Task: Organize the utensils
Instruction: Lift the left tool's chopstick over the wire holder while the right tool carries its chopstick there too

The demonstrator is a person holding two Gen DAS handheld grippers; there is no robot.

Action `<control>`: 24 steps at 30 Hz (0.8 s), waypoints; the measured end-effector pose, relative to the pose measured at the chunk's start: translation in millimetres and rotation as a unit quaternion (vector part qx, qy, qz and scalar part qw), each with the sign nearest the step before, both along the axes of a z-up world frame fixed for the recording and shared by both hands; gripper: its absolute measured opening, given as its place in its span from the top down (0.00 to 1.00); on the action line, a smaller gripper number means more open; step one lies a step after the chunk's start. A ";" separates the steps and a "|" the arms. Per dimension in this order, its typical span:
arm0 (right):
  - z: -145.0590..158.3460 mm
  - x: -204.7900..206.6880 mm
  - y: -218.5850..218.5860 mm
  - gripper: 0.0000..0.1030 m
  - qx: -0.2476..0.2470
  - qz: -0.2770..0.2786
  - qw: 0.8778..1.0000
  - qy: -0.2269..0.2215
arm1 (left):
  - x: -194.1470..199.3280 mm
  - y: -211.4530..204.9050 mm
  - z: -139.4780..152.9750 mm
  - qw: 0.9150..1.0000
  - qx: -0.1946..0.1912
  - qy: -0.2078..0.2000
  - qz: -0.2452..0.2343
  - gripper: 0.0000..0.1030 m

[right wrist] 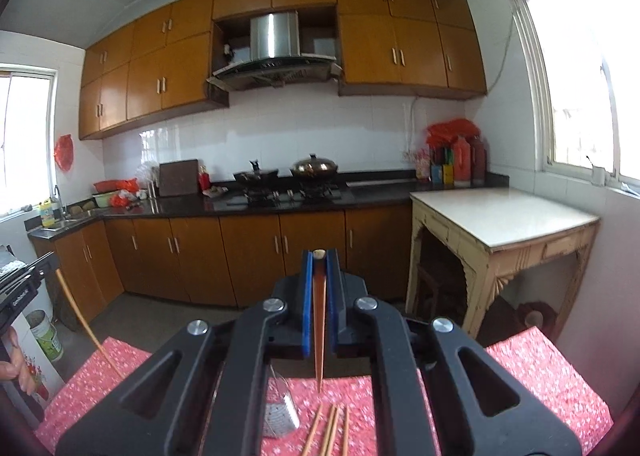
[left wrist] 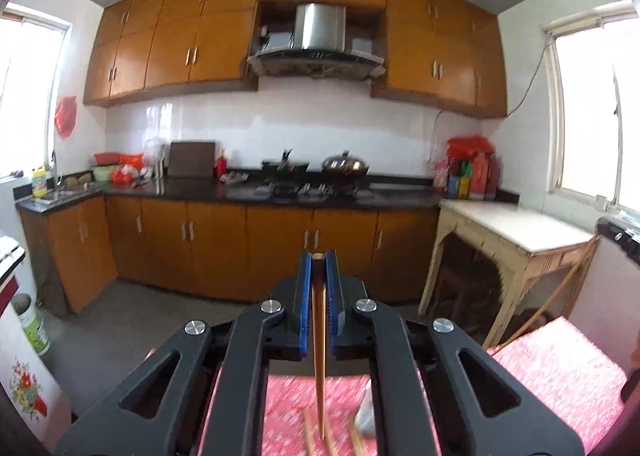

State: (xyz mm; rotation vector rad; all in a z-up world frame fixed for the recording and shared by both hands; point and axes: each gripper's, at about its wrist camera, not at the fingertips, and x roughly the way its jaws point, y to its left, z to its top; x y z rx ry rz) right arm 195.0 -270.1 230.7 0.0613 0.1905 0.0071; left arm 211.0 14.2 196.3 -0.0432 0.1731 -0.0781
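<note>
My left gripper (left wrist: 319, 258) is shut on a brown wooden chopstick (left wrist: 319, 344); its tip points down toward the red patterned tablecloth (left wrist: 560, 372). My right gripper (right wrist: 319, 256) is shut on another wooden chopstick (right wrist: 319, 336), held above the same cloth (right wrist: 540, 380). Several loose chopsticks (right wrist: 330, 432) lie on the cloth below it, next to a perforated metal holder (right wrist: 280, 412). The loose chopsticks (left wrist: 332, 440) and the holder (left wrist: 366, 416) show blurred in the left wrist view. The left gripper and its chopstick (right wrist: 82, 320) also appear at the left edge of the right wrist view.
Orange kitchen cabinets and a dark counter (right wrist: 280, 203) with a stove and wok stand across the room. A cream side table (right wrist: 504, 215) stands at the right under a window. A white bucket (right wrist: 46, 334) stands on the floor at the left.
</note>
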 end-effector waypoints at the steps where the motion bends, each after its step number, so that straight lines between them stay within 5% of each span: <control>1: 5.8 2.6 6.5 0.93 -0.004 0.005 1.000 -0.005 | 1.5 -4.5 4.3 1.000 -0.001 -0.006 -0.003 0.93; 6: 9.2 21.6 26.0 0.93 0.002 0.031 1.000 0.003 | 22.9 -33.3 16.6 1.000 -0.012 -0.024 -0.014 0.93; 16: -35.3 70.0 43.1 0.92 0.005 0.065 0.996 0.058 | 76.5 -54.1 -25.9 0.999 -0.047 -0.004 -0.009 0.93; 24: -78.5 103.4 46.3 0.92 0.013 0.084 0.991 0.106 | 99.1 -59.5 -61.6 0.999 -0.034 0.027 -0.001 0.93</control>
